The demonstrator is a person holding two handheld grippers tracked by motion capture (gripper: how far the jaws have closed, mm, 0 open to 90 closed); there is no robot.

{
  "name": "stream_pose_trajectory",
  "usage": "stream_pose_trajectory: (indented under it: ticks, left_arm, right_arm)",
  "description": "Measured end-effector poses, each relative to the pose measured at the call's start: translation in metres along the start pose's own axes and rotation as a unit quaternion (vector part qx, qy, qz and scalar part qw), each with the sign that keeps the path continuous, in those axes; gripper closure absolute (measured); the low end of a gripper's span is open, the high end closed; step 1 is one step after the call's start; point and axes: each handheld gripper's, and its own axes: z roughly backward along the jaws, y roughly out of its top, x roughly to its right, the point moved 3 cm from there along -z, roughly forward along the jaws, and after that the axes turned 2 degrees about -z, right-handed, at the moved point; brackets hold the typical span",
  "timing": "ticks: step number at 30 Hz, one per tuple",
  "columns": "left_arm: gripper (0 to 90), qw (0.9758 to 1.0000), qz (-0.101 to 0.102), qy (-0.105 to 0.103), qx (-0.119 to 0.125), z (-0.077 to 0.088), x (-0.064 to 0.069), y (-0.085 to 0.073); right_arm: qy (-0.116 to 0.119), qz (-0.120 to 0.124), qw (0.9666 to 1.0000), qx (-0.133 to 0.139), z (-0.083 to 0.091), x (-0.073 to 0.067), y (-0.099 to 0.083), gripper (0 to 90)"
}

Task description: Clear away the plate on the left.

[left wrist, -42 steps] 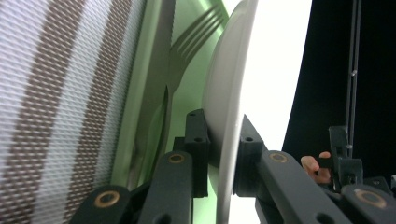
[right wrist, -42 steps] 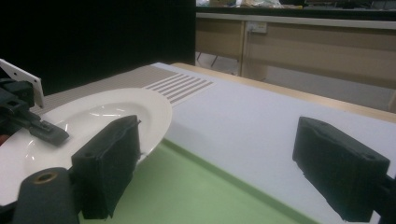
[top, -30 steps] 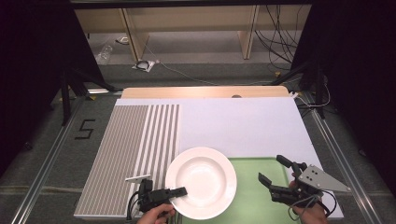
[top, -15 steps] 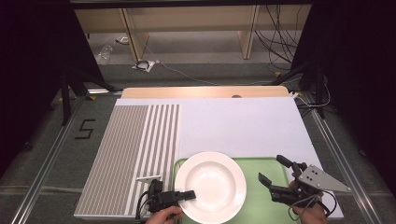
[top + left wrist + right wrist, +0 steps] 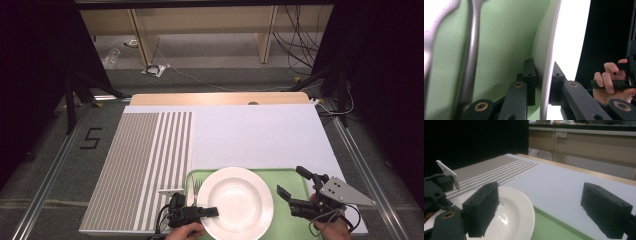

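Note:
A white plate [image 5: 235, 202] lies on a green tray [image 5: 272, 175] at the table's near edge. My left gripper [image 5: 212, 212] is shut on the plate's left rim. In the left gripper view the jaws [image 5: 543, 75] pinch the rim of the plate [image 5: 564, 37] above the tray [image 5: 504, 37]. A knife [image 5: 190, 187] and a fork [image 5: 197, 186] lie on the tray just left of the plate. My right gripper [image 5: 290, 181] hovers over the tray's right part, open and holding nothing. From the right gripper [image 5: 541, 205] I see the plate [image 5: 511, 207] at the left and the tray [image 5: 549, 227] below.
A grey striped placemat [image 5: 140, 165] covers the table's left part, and a pale sheet [image 5: 255, 135] covers the rest. A wooden edge [image 5: 215, 98] runs along the far side. Beyond it are the floor, cables and shelf legs.
My left gripper has carried the plate to the right across the tray, which uncovered the tray's left end and the cutlery. The right gripper has stayed put.

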Motion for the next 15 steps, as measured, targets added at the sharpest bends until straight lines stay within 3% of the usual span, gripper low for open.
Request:
stream_pose_trajectory:
  ticks: [15]
  left_arm:
    - [79.5, 0.9999, -0.001, 0.002, -0.015, -0.015, 0.002, 0.0]
  right_arm:
    - [0.0, 0.0, 1.0, 0.0, 0.0, 0.0, 0.0, 15.7]
